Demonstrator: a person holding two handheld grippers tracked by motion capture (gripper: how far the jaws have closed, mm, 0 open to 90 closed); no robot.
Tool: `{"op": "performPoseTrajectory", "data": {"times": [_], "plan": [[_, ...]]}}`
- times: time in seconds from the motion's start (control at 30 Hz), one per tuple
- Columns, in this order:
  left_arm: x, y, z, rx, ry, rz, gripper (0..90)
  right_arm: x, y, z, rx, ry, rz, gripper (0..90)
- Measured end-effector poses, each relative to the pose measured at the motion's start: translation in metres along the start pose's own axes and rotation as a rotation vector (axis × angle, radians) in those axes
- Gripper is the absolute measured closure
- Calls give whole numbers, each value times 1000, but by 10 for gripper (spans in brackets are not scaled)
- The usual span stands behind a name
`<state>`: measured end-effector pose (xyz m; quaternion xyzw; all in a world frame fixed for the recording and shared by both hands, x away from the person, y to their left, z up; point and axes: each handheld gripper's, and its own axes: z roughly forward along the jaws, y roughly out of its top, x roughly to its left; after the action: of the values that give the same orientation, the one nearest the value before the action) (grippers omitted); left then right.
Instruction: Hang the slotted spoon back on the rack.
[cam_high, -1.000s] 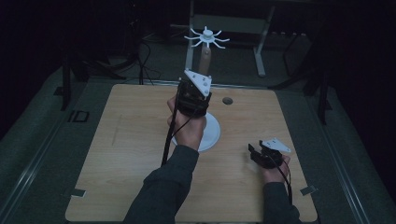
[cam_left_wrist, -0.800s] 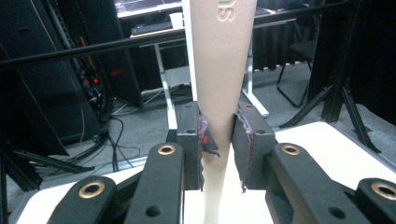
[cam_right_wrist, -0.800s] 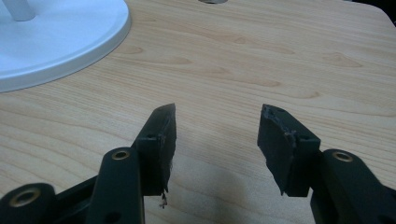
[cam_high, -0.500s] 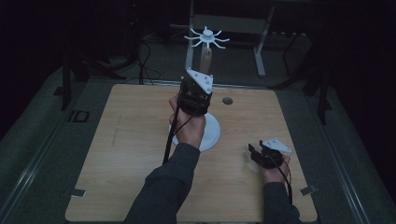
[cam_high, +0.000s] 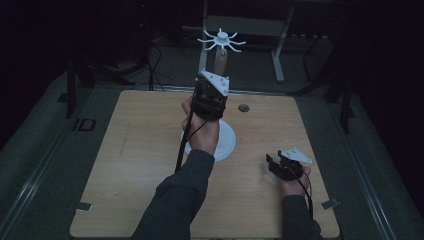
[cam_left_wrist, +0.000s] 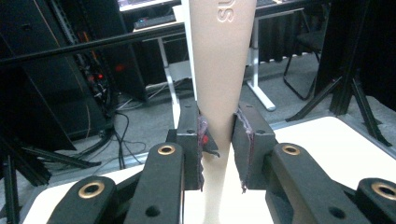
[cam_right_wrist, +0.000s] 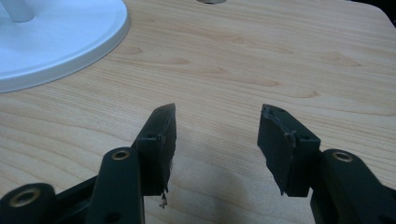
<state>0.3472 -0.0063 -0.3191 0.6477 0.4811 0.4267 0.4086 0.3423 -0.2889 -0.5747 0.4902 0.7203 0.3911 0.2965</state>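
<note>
Table (cam_high: 140, 165) bore the white round base (cam_high: 226, 142) at centre; its tan post (cam_left_wrist: 219, 70) rose toward twelve o'clock. Left gripper (cam_left_wrist: 219, 140) had clamped the post, apparently not lifted yet. Right gripper (cam_right_wrist: 217, 128) idled agape at four o'clock.

The left tool (cam_high: 210, 98) is rising above the round white base (cam_high: 224, 145) on the light wooden counter (cam_high: 135, 150), hiding most of a beige post (cam_high: 221, 61); the right tool (cam_high: 280, 166) is resting near the front right corner

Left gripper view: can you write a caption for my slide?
The left tongs squeeze the tan post of a stand, with desks and cables behind.
</note>
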Motion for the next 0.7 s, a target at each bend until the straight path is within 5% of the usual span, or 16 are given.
{"op": "performPoseTrajectory", "data": {"times": [0.7], "plan": [[0,-1,15,27,0,-17,739,0,0,0,1,-3,-7,467]]}}
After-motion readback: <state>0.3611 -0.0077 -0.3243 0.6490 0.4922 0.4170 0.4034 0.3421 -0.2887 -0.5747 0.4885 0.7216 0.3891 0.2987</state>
